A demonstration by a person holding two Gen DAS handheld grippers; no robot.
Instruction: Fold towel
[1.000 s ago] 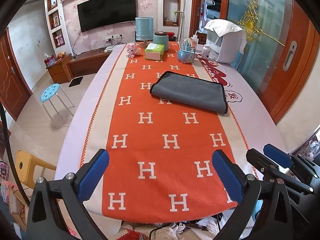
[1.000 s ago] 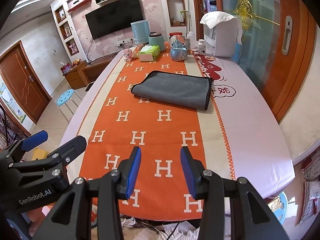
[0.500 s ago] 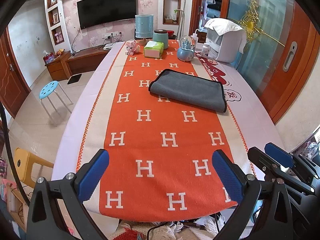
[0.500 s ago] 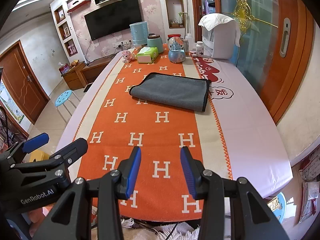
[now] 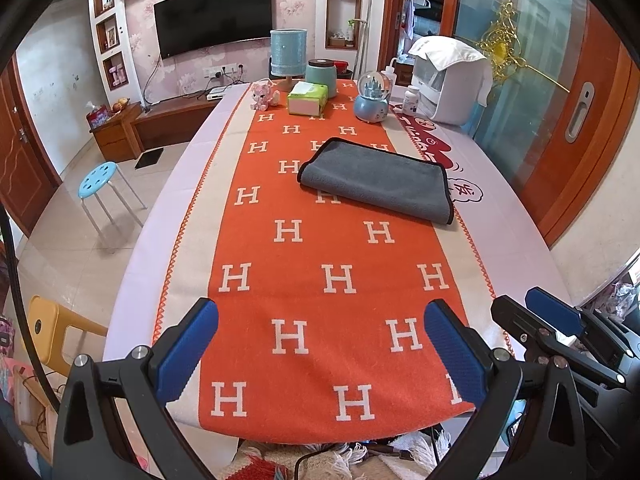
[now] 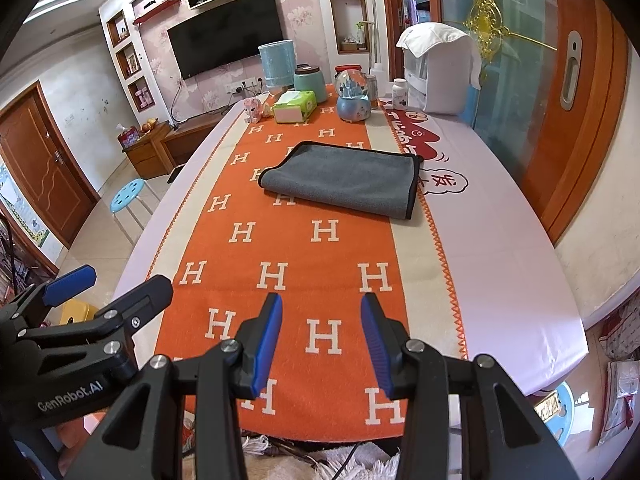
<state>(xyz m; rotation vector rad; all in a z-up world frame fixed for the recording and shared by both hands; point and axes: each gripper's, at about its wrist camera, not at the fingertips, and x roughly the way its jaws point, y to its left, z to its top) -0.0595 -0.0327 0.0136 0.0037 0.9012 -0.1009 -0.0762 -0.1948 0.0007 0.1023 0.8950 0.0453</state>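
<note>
I hold both grippers over the near edge of the table, neither touching anything: my left gripper spread wide, my right gripper parted more narrowly, both empty. Ahead on the orange H-patterned runner, well apart from the fingers, lies the grey towel, already doubled, long axis left to right, far and slightly right. I judge the right gripper nearer its black-trimmed right edge.

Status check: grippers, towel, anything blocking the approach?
Left gripper open wide, right gripper open narrower, both empty at the near table edge. Grey towel folded, lying flat mid-runner, untouched. Nothing between grippers and towel.
</note>
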